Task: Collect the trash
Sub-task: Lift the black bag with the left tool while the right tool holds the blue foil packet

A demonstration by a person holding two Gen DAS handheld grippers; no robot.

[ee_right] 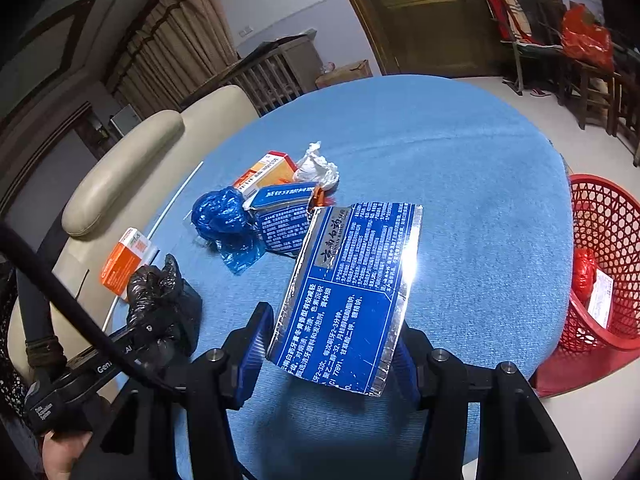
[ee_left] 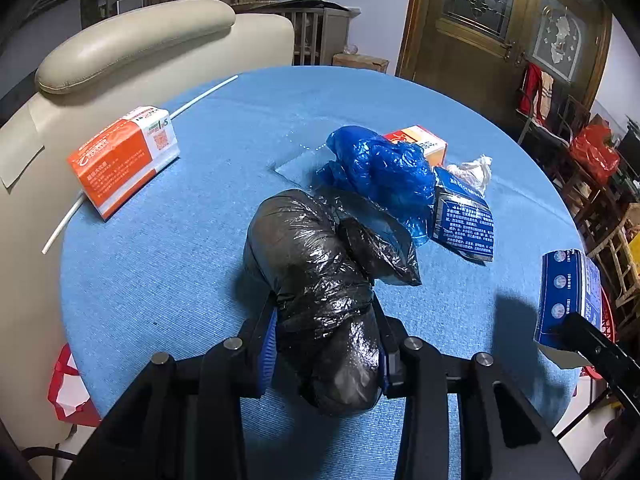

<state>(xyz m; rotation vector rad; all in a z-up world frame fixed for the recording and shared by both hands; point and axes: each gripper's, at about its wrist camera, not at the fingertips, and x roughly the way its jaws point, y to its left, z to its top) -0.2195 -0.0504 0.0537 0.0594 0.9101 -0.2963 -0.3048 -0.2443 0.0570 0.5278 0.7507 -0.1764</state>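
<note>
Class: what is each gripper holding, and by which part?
Left gripper: black plastic bag, near end. Right gripper: blue carton, lower side edges.

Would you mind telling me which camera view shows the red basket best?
The right wrist view shows it best: the red basket stands on the floor beside the blue table, its lattice wall and some rubbish inside in plain sight. The left wrist view shows only a thin sliver of its red rim behind the blue box held by the right gripper.

A lived-in home: beige leather sofa (ee_left: 132, 40) beside the blue-clothed bench (ee_left: 160, 264), curtains (ee_right: 176, 40), a carved wooden door (ee_left: 480, 32) with leaded glass.
</note>
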